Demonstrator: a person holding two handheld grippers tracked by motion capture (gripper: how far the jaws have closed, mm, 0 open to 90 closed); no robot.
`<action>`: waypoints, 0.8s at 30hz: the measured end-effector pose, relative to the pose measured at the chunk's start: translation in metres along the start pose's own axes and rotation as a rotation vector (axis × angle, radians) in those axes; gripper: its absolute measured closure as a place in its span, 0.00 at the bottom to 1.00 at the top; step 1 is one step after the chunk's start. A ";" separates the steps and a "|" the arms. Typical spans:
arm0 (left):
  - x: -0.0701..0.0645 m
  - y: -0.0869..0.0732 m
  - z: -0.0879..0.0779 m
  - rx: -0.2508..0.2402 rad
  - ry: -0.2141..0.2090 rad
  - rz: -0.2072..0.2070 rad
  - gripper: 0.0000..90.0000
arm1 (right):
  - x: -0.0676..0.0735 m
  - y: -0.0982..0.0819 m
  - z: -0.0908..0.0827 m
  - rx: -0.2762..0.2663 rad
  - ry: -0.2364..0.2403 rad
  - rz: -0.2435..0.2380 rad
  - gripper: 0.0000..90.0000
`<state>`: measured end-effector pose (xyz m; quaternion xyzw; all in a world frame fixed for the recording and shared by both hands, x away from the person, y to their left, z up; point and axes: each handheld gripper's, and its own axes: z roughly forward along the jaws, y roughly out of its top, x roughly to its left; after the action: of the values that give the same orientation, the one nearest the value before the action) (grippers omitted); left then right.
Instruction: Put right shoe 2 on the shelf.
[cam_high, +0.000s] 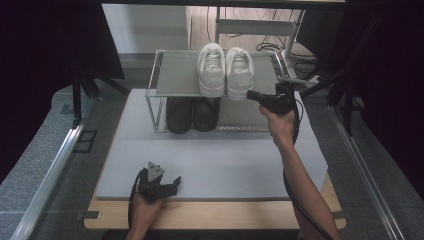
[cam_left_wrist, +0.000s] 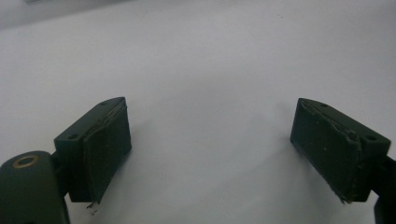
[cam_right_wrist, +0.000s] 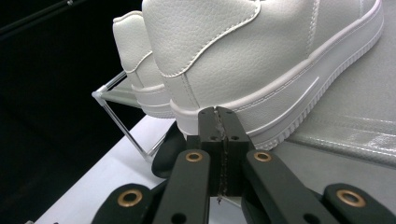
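At twelve o'clock on the pale grey table mat (cam_high: 215, 160) stands a two-tier wire shoe rack with a frosted top shelf (cam_high: 175, 75). A pair of white leather low-top sneakers (cam_high: 225, 70) sits on that shelf, heels toward the person, and a pair of dark shoes (cam_high: 192, 114) rests on the lower tier beneath them.

The right gripper (cam_right_wrist: 218, 114) is up at the shelf's front edge, at about one o'clock, with its jaws pressed together and nothing between them. The closed tip lies against or just short of the heel sole of the right-hand white sneaker (cam_right_wrist: 261, 60); contact cannot be settled. The step in hand looks like squaring that sneaker on the shelf by nudging the heel.

The left gripper (cam_left_wrist: 210, 140) rests at seven o'clock over the bare mat, jaws spread wide and empty.

The next move probably calls for a short, level push along the shoe's length, gentle enough to keep the pair aligned.
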<state>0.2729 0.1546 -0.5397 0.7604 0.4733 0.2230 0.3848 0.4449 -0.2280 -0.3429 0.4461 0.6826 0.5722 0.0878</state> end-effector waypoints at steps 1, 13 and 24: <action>0.000 0.000 0.000 0.000 0.000 0.000 0.13 | 0.000 0.000 0.000 0.000 0.001 0.001 1.00; 0.000 0.000 0.000 0.000 0.001 0.001 0.13 | 0.005 -0.001 0.006 0.016 0.012 -0.012 1.00; 0.000 0.000 0.000 -0.002 0.000 0.001 0.13 | 0.012 -0.001 0.000 0.050 -0.020 -0.079 0.92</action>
<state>0.2729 0.1546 -0.5398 0.7600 0.4729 0.2239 0.3856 0.4376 -0.2196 -0.3388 0.4264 0.7128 0.5468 0.1060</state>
